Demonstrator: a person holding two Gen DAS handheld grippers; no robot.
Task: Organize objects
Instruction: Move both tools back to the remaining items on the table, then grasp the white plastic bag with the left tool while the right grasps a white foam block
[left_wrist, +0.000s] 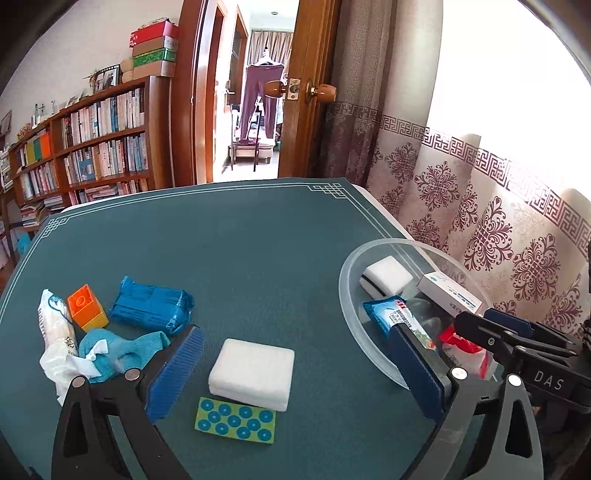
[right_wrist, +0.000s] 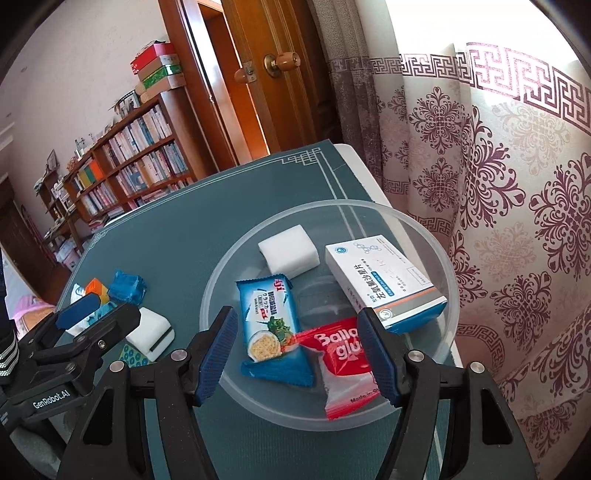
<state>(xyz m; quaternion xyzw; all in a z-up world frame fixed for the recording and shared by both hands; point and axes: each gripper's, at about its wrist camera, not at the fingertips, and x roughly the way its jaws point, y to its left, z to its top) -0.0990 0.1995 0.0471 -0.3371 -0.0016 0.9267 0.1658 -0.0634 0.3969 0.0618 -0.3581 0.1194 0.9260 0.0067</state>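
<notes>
A clear plastic bowl (right_wrist: 351, 202) stands at the table's right edge. In it lie a white sponge (right_wrist: 290, 254), a white medicine box (right_wrist: 384, 280), a blue cracker packet (right_wrist: 269, 325) and a red glue packet (right_wrist: 340, 354). My right gripper (right_wrist: 297, 314) hovers over the bowl, open, its pads clear of both packets. My left gripper (left_wrist: 293, 332) is wide open above the mat, with a second white sponge (left_wrist: 253, 373) and a dotted sticker sheet (left_wrist: 236, 424) lying between its fingers, untouched. The bowl (left_wrist: 388, 242) sits to its right.
At the mat's left lie a blue packet (left_wrist: 151, 308), an orange and yellow block (left_wrist: 86, 308), a blue cloth (left_wrist: 122, 350) and a white plastic bag (left_wrist: 55, 332). A patterned curtain (left_wrist: 480, 221) hangs close behind the bowl. Bookshelves (left_wrist: 92, 147) and a doorway stand beyond the table.
</notes>
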